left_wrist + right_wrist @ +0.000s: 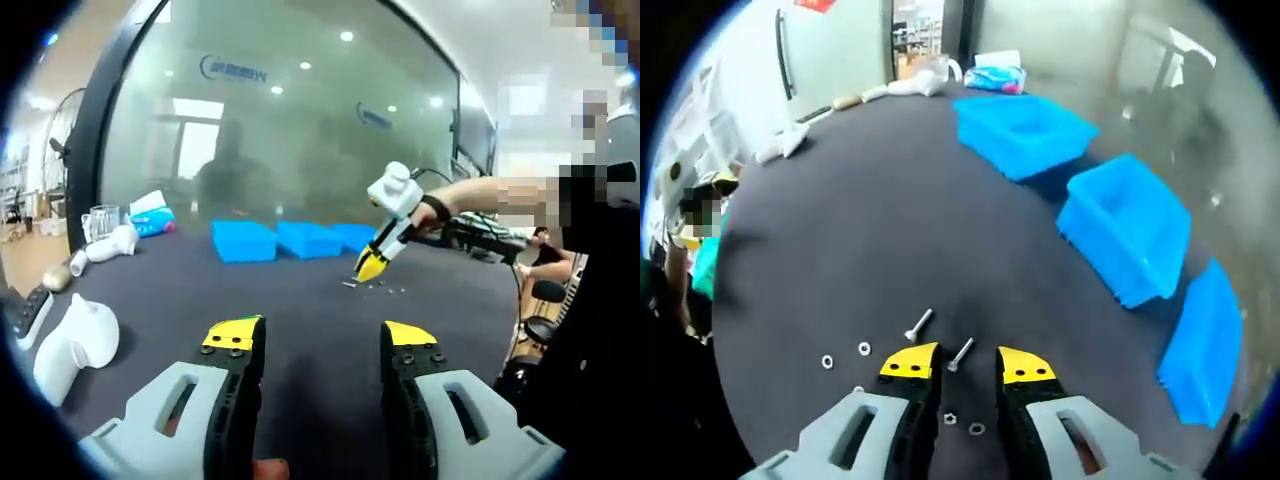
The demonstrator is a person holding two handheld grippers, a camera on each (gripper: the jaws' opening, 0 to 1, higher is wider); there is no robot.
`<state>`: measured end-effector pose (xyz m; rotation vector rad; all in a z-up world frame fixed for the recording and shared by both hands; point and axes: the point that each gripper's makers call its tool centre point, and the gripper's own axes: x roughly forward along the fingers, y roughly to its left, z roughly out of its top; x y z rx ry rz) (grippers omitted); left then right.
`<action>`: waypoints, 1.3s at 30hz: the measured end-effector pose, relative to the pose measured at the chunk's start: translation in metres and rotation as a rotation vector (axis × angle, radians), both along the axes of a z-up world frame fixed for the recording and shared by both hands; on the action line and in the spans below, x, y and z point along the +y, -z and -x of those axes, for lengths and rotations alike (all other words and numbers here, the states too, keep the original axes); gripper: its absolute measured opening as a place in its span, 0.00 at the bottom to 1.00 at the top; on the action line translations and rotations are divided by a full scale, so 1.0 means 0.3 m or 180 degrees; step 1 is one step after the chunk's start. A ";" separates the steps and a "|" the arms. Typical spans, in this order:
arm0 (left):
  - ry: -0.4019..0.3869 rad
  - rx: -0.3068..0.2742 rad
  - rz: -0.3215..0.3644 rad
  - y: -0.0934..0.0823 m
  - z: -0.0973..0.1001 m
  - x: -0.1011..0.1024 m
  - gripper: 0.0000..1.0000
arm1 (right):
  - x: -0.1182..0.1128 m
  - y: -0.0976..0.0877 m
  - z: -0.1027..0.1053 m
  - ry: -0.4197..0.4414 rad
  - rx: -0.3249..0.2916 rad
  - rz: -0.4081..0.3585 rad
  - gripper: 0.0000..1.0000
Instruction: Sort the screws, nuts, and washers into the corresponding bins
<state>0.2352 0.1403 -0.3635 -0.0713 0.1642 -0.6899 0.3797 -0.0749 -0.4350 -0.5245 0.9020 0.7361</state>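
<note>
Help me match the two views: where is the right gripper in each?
Left gripper view: right gripper right of centre, tips down by small parts on the table.
Right gripper view: it rises from the bottom, straddling a screw.
Shared landmark: the blue bins.
</note>
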 end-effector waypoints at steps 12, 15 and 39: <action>-0.0014 0.0012 0.0023 0.004 0.005 0.004 0.45 | 0.003 0.019 -0.003 0.0042 0.0083 0.0023 0.04; -0.0003 0.0009 0.0028 0.002 0.007 -0.001 0.45 | 0.004 0.020 -0.002 0.0044 0.0112 0.0022 0.02; 0.0009 -0.0014 0.0045 -0.020 -0.003 -0.024 0.45 | -0.069 -0.195 0.003 0.0370 -0.0455 -0.0920 0.01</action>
